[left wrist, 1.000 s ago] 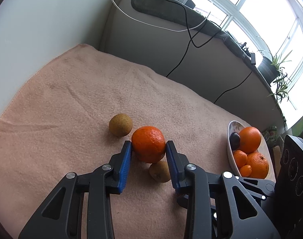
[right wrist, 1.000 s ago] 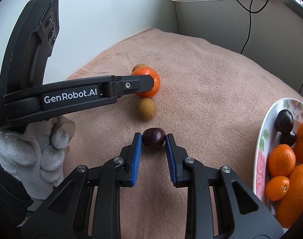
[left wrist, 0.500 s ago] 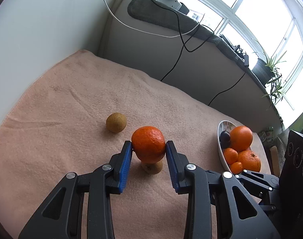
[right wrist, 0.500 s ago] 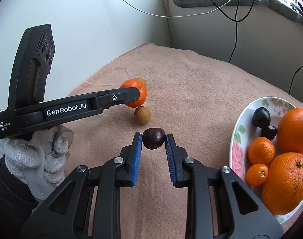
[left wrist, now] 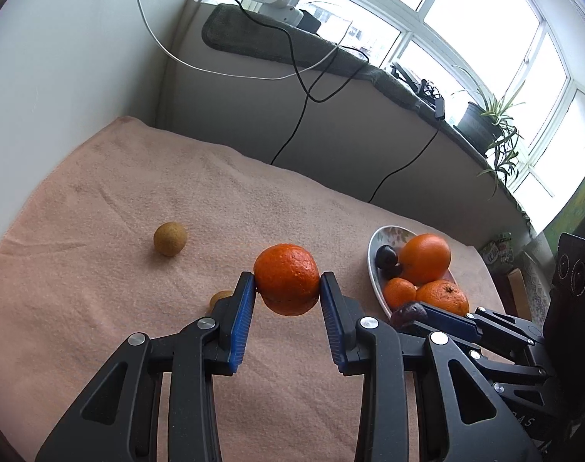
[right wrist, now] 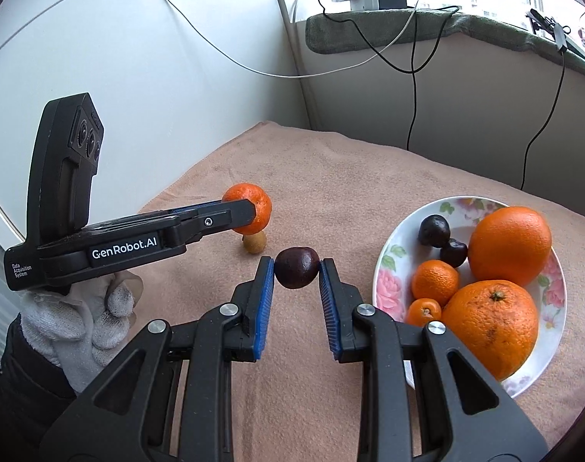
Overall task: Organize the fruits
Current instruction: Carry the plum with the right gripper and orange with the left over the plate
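Above the peach-coloured towel covering the desk (right wrist: 369, 177), both grippers carry fruit clear of the surface. Left gripper (left wrist: 287, 288): fingers clenched on a bright orange mandarin with dimpled peel (left wrist: 287, 284), the pads bearing on its widest part. Right gripper (right wrist: 295, 271): fingers clamped on a small dark purple round fruit (right wrist: 296, 267), held near the pad tips. Destination, to judge from the task: the white floral-rimmed plate (right wrist: 392, 248) at the right, which holds two large oranges, two small mandarins and two dark fruits. Its open area lies along the near-left rim and the far side. For a clean placement, each fruit is best lowered into a bare spot until it rests, then let go, since a drop onto the sloping rim or the piled oranges may send it rolling. The dark fruit's shallow grip warrants a level, unhurried carry. Two small tan round fruits (left wrist: 170, 238) remain on the towel, one directly beneath the mandarin.
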